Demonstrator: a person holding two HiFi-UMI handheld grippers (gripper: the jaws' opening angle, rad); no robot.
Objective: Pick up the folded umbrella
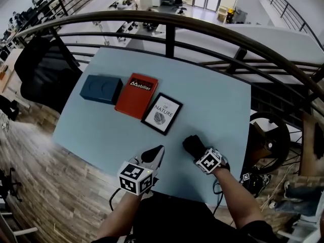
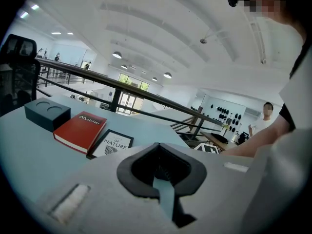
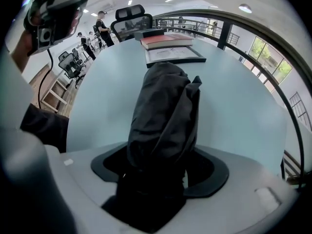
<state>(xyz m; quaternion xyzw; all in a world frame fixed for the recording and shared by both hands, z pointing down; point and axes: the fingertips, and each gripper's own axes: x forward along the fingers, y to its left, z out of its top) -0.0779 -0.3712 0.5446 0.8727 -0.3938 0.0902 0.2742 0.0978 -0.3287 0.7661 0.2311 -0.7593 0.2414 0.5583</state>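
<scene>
Fabric in loose black folds wraps the folded umbrella [image 1: 191, 145], which lies near the front edge of the pale blue table [image 1: 217, 95], well apart from the framed "Of Nature" print [image 1: 162, 113], the red book [image 1: 136, 95] and the dark blue box [image 1: 101, 88]. It looks light and compact: soft and crushable on the outside, likely stiff at the core where the ribs and shaft run. The cloth may slide over that core, so a hold across the thick middle of the bundle seems safer than one on a loose flap or the tapering end. The right gripper [image 1: 198, 153] points steeply down over it with its jaws standing wide, and the bundle fills the space between the pads, which appear to press on the cloth. Whether it has cleared the tabletop I cannot tell. The left gripper [image 1: 160, 151] hangs just beside it over the table, its jaws drawn together to a thin slit, holding nothing.
</scene>
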